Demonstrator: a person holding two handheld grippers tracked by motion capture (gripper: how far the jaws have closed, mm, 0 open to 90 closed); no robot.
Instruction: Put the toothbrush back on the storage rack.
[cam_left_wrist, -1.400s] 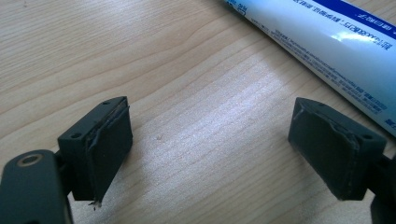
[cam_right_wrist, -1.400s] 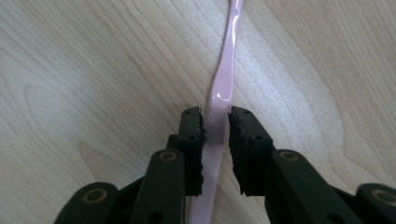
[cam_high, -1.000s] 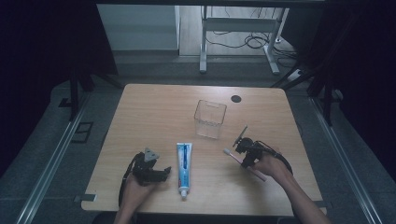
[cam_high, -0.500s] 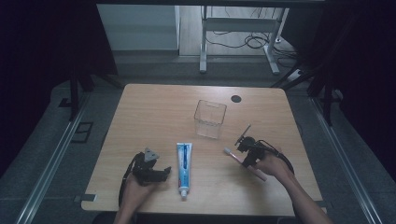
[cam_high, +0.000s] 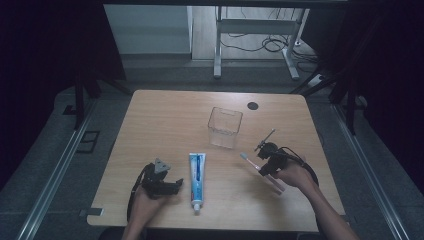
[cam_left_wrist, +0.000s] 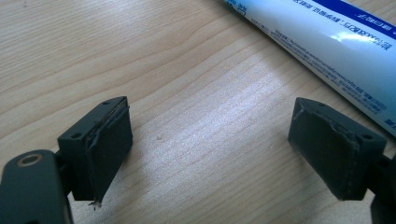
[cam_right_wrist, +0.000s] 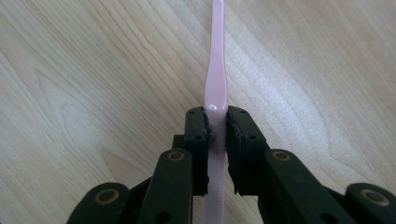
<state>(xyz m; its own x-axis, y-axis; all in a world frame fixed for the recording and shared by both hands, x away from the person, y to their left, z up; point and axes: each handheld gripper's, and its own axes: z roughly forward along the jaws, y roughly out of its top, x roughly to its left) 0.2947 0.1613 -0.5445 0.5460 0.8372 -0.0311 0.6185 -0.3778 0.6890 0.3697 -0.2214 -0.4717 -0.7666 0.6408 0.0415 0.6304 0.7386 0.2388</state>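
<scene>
Toothbrush (cam_right_wrist: 216, 70), pink and thin, is sitting between the two black jaws of the right gripper (cam_right_wrist: 216, 122), which are squeezing its handle tight. In the high view the toothbrush (cam_high: 248, 160) is lying low over the tabletop (cam_high: 165, 120), near the right side, with its brush end pointing toward the clear plastic box (cam_high: 225, 127). The left gripper (cam_left_wrist: 210, 140) is resting with its jaws wide apart and nothing between them, just beside the toothpaste tube (cam_left_wrist: 327, 42). The grabbing step looks done. Next, I think the right hand (cam_high: 292, 175) needs to lift the toothbrush, tip it up and lower it into the box without bumping the rim.
</scene>
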